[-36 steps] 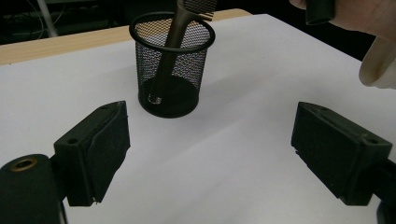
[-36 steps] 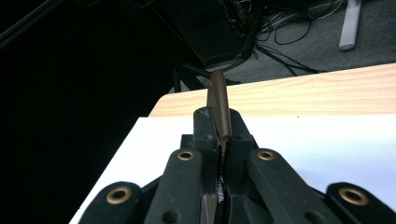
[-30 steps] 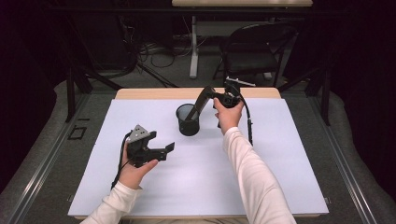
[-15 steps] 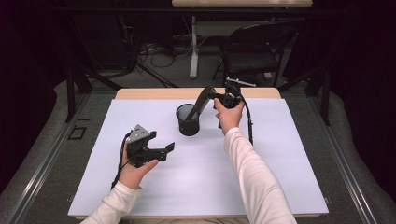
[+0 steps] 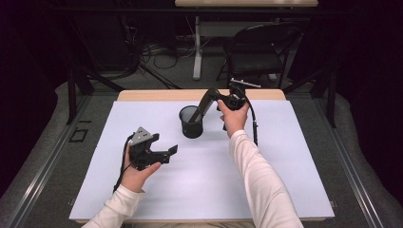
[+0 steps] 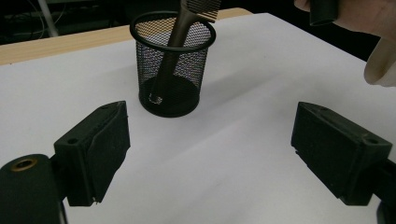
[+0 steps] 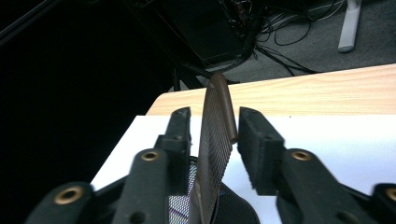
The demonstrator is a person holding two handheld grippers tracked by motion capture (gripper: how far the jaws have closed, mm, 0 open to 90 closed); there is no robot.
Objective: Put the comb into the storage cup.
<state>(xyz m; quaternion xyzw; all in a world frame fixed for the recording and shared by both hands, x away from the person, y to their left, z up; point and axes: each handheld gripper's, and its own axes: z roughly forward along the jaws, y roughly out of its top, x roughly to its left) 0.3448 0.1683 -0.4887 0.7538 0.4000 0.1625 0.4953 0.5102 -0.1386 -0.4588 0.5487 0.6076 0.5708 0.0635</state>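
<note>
Now the right claw [image 7: 212, 133] straddles the comb [image 7: 212, 154], jaws slightly apart, not clamping it; its handle sits below in the mesh cup [image 6: 172, 65]. Left claw [image 6: 210, 154] waits wide open, empty. Next, I'd say: withdraw cleanly.

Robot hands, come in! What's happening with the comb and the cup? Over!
Left gripper open, hovering over the white mat. Right gripper jaws either side of the comb, small gap visible. Comb handle down in the mesh cup, leaning. Nothing in the way.
</note>
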